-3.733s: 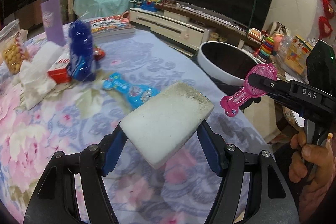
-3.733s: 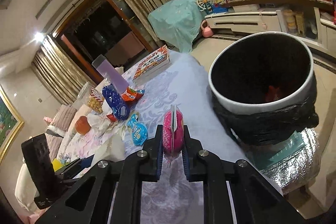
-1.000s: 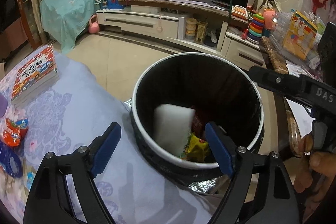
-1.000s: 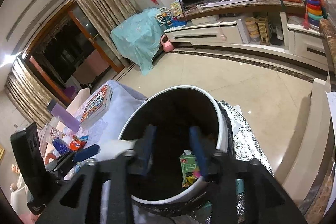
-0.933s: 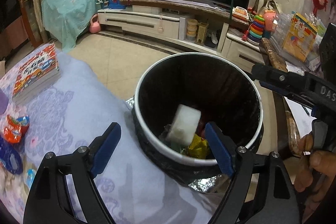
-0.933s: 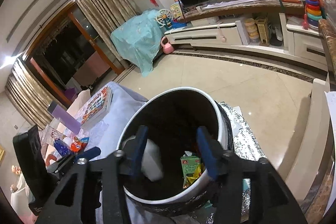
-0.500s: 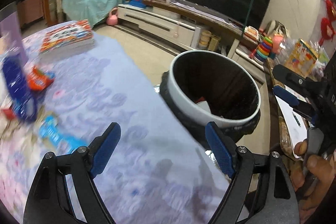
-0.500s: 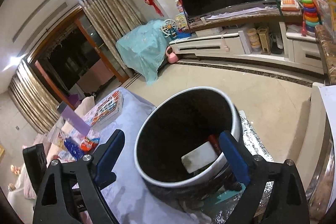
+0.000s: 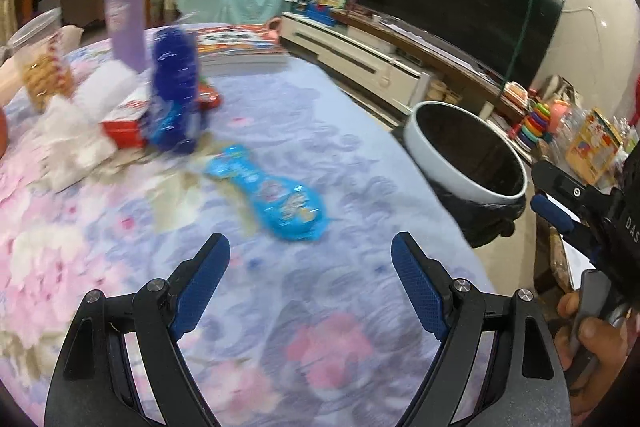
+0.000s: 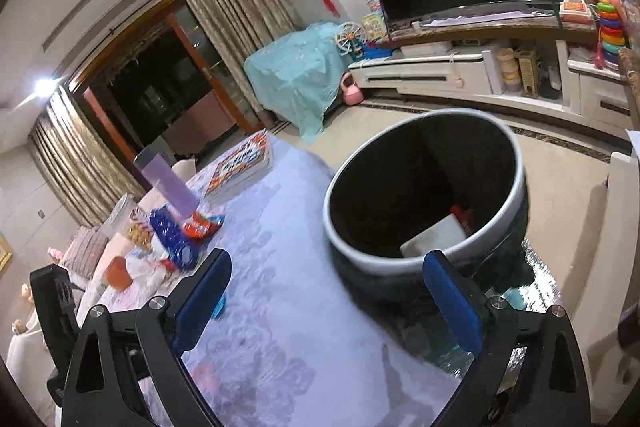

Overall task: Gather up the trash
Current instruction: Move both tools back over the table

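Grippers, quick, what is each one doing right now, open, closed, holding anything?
Left tool: open, holding nothing, over the table.
Right tool: open, holding nothing, near the bin.

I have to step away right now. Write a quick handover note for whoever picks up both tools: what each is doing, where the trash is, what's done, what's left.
Left tool: open, empty, above the flowered tablecloth, facing the light blue wrapper.
Right tool: open, empty, beside the trash bin.
Done: a white foam block and something red lie in the bin.
Left: the light blue wrapper, the dark blue bag, the red packet and crumpled white tissue further back on the table. The blue wrapper is closest, probably the next pick.
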{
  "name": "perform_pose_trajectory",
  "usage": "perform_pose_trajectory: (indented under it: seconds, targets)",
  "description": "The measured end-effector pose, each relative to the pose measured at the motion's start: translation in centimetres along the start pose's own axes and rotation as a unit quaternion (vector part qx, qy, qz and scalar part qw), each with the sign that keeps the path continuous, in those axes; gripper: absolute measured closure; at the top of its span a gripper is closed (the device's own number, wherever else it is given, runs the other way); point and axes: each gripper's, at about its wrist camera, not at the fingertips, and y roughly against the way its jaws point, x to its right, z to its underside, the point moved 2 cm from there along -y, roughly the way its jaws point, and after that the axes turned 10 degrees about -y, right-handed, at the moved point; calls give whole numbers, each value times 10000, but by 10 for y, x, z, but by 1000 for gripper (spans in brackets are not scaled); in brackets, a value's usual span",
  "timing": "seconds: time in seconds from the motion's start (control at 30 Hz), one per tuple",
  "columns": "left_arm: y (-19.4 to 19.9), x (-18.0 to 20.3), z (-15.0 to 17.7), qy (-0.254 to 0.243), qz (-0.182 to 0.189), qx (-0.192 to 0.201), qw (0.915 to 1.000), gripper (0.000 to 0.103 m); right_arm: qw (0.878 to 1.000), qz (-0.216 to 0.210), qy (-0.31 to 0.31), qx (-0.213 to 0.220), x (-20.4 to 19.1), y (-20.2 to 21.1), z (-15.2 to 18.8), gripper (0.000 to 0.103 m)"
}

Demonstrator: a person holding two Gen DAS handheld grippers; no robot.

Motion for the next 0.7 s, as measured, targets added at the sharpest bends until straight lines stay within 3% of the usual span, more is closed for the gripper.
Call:
perform_pose_trajectory:
  seconds: [0.43, 0.7]
  targets:
    - [23, -66, 35, 535, -439, -21, 9976, 18, 9972, -237, 618, -345, -55, -16, 40, 5]
    - [34, -104, 46, 872, -732, -3, 9935, 18, 9919, -432, 905, -785, -79, -36, 67, 5]
